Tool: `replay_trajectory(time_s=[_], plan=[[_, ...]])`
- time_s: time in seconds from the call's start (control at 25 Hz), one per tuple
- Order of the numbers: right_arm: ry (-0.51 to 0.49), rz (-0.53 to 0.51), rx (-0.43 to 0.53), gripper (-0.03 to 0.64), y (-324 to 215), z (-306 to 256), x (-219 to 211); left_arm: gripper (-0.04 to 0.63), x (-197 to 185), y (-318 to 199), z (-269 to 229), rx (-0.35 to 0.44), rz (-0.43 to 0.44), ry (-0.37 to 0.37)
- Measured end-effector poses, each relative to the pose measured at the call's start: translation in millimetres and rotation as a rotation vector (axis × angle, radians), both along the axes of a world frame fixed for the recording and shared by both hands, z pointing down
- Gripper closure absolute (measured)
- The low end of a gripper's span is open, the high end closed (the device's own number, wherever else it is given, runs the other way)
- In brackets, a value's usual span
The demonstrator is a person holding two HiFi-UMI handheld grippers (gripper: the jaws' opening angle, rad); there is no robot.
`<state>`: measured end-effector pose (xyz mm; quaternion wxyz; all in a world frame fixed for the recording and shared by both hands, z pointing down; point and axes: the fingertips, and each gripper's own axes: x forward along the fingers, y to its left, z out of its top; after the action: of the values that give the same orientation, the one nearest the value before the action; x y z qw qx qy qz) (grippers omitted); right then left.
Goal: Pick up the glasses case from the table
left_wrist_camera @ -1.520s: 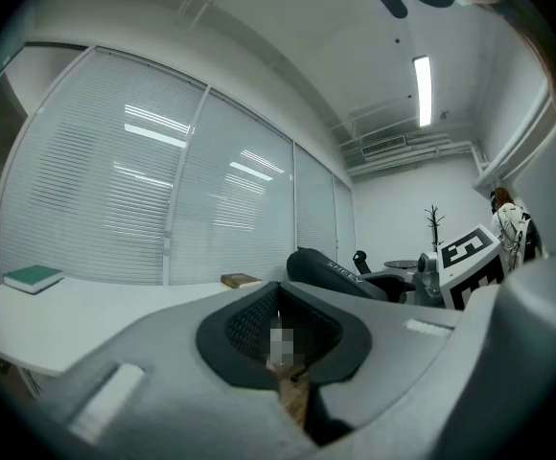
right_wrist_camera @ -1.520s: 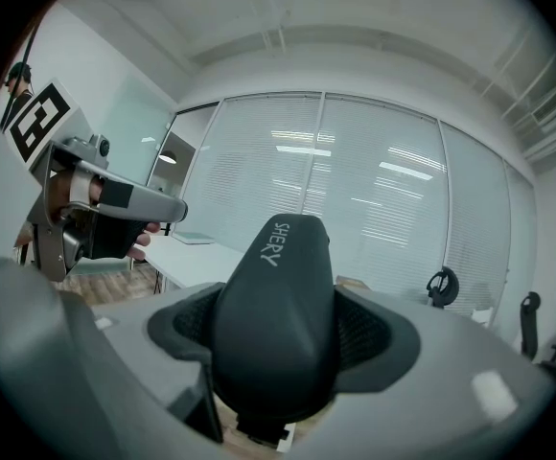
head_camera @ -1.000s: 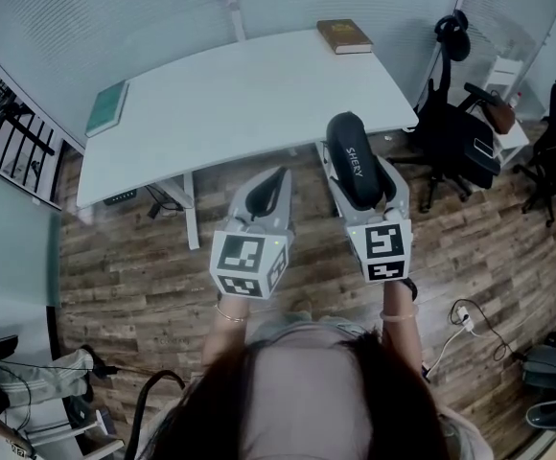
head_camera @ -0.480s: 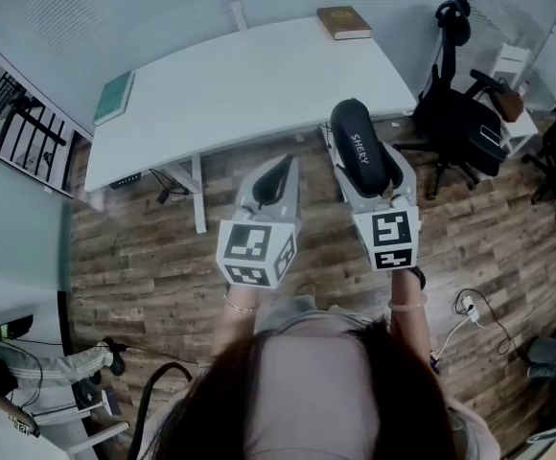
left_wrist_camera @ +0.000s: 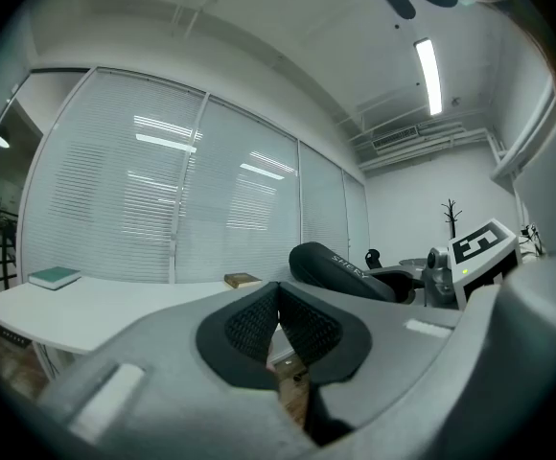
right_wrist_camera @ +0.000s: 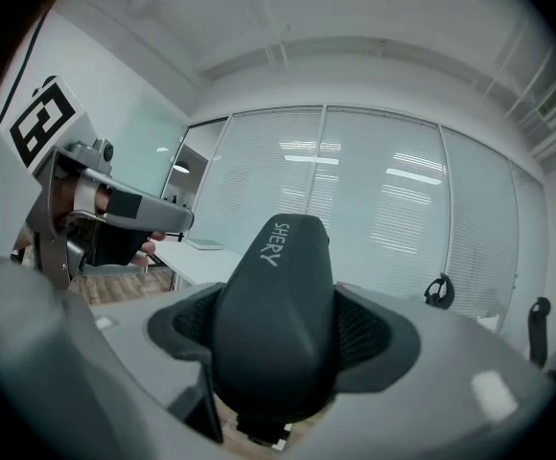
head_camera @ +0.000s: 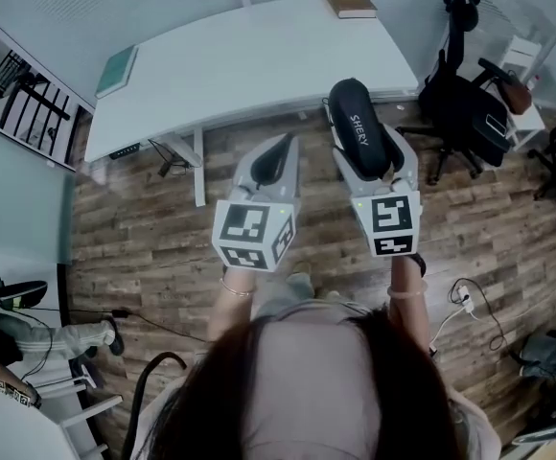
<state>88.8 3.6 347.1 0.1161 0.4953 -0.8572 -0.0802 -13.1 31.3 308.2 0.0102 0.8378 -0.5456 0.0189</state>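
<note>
Wood floor [head_camera: 144, 228] below, table [head_camera: 259, 65] ahead; right claw [head_camera: 364, 151] grips glasses case [head_camera: 352, 113], left claw [head_camera: 278, 151] clenched.

1. A white table [head_camera: 259, 65] stood on a wood-plank floor [head_camera: 134, 238].
2. Behind the table ran windows with closed blinds [left_wrist_camera: 163, 199].
3. Right of the table sat a black chair [head_camera: 470, 123].
4. Left of the table stood a black barred rack [head_camera: 29, 103].
5. A green book [head_camera: 117, 72] lay on the table's left end, and a brown book [head_camera: 349, 2] at its far right corner.
6. Overhead, right of the table in the left gripper view, a strip light [left_wrist_camera: 428, 75] glowed on the white ceiling.
</note>
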Motion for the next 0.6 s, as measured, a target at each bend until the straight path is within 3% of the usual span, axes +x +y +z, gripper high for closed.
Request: replay_trajectory(time_s=[0.6], plan=[[-0.001,-0.018,0.010,0.267,25.9,-1.4,19.1,0.586,18.8,28.4,0.0,-0.007,-0.015,-0.016]])
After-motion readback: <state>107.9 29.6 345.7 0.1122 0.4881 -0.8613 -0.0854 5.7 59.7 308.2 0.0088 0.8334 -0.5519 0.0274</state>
